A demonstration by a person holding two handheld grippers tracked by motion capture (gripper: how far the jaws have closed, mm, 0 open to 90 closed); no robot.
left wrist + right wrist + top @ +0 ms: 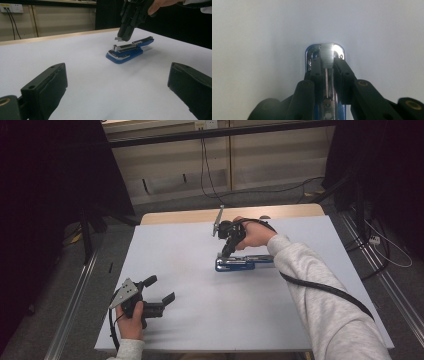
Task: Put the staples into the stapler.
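One blue stapler (243, 262) lies on the white table (190, 285), right of centre, its magazine open. The right gripper (226, 253) points down over its front end, jaws drawn close on a strip of staples (327, 57), seen close up in the right gripper view. The left gripper (161, 290) rests near the table's front-left edge, jaws wide apart and empty.
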